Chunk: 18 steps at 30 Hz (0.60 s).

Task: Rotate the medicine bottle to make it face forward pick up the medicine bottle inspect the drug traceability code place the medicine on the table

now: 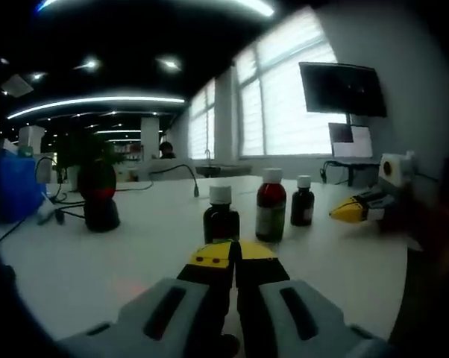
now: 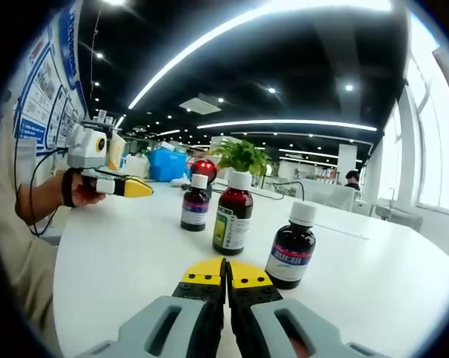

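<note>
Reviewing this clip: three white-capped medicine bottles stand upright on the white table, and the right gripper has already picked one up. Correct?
Not quite. In the right gripper view, the right gripper is shut and empty, short of the bottles. All three stand upright on the white table, white-capped, as you said.

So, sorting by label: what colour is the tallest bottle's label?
Green and white on the tallest bottle, best in the right gripper view.

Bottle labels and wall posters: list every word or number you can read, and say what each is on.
No text is legible in either view.
Tall bottle: green and white label, print too small.
Near bottle: blue and red label, blurred.
Far bottle: purple label, blurred.
Wall posters: blue and white panels, print too small.
Left gripper view: bottle labels too dark and blurred.
</note>
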Tool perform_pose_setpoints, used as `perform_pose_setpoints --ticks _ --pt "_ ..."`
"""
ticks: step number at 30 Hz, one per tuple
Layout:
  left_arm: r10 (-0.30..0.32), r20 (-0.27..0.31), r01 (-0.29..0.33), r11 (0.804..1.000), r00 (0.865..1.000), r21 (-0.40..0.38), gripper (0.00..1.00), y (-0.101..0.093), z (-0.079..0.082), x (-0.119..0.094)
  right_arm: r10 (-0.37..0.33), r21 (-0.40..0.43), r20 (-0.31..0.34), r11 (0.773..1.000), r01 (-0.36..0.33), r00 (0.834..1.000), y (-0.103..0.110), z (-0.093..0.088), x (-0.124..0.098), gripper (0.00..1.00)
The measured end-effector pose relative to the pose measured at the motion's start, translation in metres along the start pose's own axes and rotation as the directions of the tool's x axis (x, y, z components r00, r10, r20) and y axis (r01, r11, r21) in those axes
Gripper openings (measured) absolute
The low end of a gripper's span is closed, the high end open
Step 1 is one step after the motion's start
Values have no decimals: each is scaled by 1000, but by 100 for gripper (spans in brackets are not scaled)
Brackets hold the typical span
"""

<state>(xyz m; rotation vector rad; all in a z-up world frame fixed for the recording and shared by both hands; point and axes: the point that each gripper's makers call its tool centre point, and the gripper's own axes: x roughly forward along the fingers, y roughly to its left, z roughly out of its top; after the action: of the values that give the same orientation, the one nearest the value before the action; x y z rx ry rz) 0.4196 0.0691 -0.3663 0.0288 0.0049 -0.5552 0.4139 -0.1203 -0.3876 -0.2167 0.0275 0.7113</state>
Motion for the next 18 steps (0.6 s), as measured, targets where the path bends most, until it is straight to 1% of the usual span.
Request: perform_pose_setpoints --ticks 3,6,7,8,9,12,14,16,17,18 --pt "-2 1 2 1000 1000 15 0 -1 0 -2 -5 -1 -3 1000 5 1000 -1 -1 0 0" --pt "-5 -1 5 1000 1000 -1 0 0 -1 -3 -5 2 -2 1000 5 1000 0 0 0 0" --pt "-17 1 17 1000 1000 -11 0 0 -2 -3 -5 0 -3 1000 5 1000 0 -1 0 0" --pt "-39 4 39 998 999 -44 0 -3 -3 -3 -5 -3 -4 1000 5 1000 0 -1 0 0" --pt "-47 2 47 997 999 -57 0 -1 -4 -3 -6 -5 -5 1000 6 1000 0 -1 0 0" --pt "-36 16 38 997 999 -73 0 7 -4 -2 -7 -1 -2 1000 7 1000 0 0 0 0" --pt "-33 15 34 995 999 -92 0 10 -5 -1 -7 -1 -2 1000 7 1000 0 0 0 0" --pt "-42 13 43 995 999 -91 0 8 -6 -1 -8 -2 -4 1000 8 1000 0 -1 0 0" --pt "-45 7 46 996 999 -75 0 7 -8 -1 -8 -4 -5 1000 8 1000 1 -1 0 0" --pt "-57 10 57 998 998 -30 0 6 -8 0 -9 -5 -6 1000 9 1000 1 -1 0 0"
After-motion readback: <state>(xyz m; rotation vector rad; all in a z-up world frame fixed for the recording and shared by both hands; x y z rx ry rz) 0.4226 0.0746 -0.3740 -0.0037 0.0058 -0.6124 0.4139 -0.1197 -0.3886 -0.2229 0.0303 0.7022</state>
